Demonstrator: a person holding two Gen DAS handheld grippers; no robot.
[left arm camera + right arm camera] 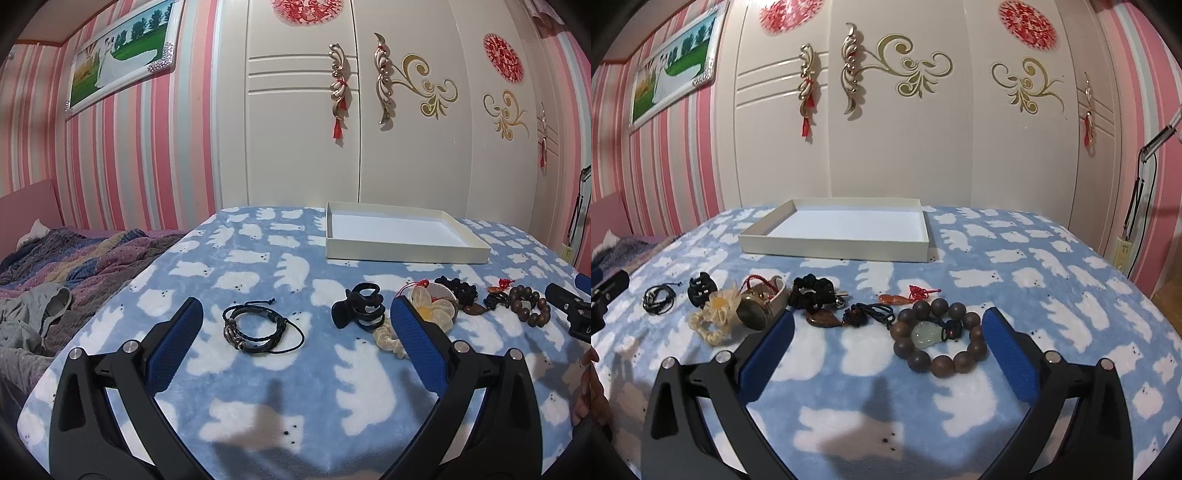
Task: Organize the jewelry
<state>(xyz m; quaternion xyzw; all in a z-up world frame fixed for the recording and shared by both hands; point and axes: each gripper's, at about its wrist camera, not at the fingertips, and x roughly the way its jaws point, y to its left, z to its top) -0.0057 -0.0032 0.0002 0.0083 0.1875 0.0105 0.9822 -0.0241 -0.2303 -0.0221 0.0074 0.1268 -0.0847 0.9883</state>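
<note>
Jewelry lies in a loose row on the blue blanket-covered surface [1034, 258], the empty white box [834, 251] behind ready for it, while the left hand-held gripper [295, 325] and right hand-held gripper [888, 332] hover released, framing the black cord bracelet [258, 328] and wooden bead bracelet [940, 338].

In the left wrist view, the left claw's blue finger [417, 343] covers part of the cream scrunchie [388, 338] and the pale flower piece [439, 308]. The right claw [570, 308] is cut off by the right edge. The dark cords [493, 299] beside the wooden bead bracelet [530, 304] are too small to tell apart.
</note>
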